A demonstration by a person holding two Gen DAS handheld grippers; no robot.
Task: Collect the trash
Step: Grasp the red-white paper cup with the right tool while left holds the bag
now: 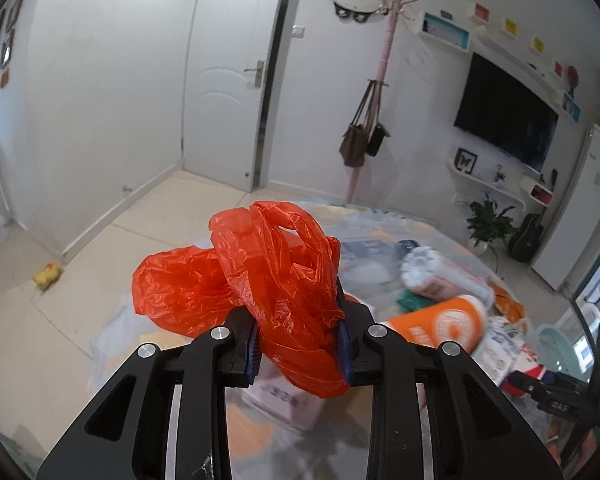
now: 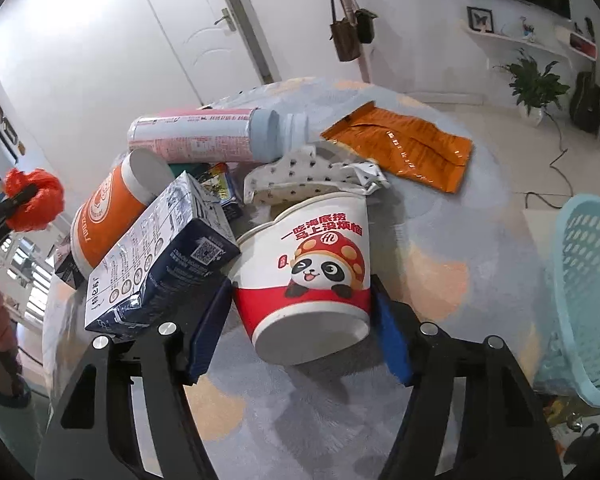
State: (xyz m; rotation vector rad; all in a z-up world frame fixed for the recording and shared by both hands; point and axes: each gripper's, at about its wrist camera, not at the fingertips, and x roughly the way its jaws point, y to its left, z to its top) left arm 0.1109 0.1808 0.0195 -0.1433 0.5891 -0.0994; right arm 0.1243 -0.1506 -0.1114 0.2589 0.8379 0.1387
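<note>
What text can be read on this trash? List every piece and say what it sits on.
"一吃海底捞 马上没烦恼": on the panda paper cup between the right gripper's open jaws.
"HL": on the panda's red cap, same cup.
Dark blue carton: a QR code and fine print, too small to read.
Orange cup: round logo and vertical white lettering, illegible.
Pink-and-white bottle: print blurred.
Red plastic bag in the left gripper: no text.

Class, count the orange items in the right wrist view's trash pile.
2: an orange cup lying at the pile's left, and a flat orange foil packet at the far right. Others may be hidden underneath.
</note>
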